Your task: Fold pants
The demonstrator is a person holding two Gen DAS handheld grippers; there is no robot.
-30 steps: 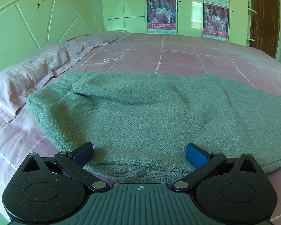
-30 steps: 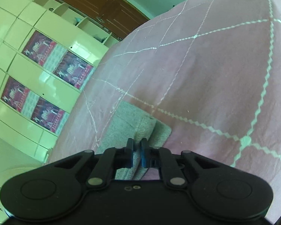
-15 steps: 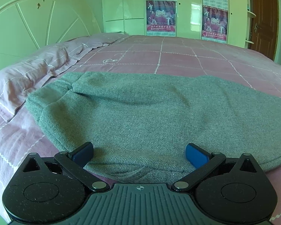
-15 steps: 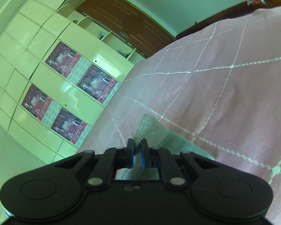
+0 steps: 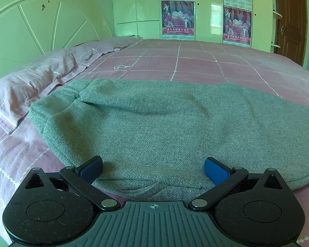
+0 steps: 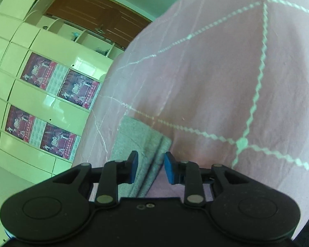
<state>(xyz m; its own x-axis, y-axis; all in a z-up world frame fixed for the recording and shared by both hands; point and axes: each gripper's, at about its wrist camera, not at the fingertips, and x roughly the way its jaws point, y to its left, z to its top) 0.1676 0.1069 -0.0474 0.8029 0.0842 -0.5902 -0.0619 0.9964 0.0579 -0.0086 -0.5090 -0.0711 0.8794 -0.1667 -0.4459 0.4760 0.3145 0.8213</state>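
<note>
A: What's the room like?
B: A pink bedspread point(image 5: 195, 61) with white stitched grid, pillow point(image 5: 37, 86) by the pale headboard point(image 5: 41, 24), posters point(image 5: 178, 18) on glossy wardrobe doors.
A: The pants?
B: The grey pants point(image 5: 164, 123) lie flat on it.
A: Grippers?
B: Left gripper point(image 5: 153, 167) spread wide over the near edge, gripping nothing. Right gripper point(image 6: 150, 167) has just been opening; the leg end lies between its pads, released.
</note>
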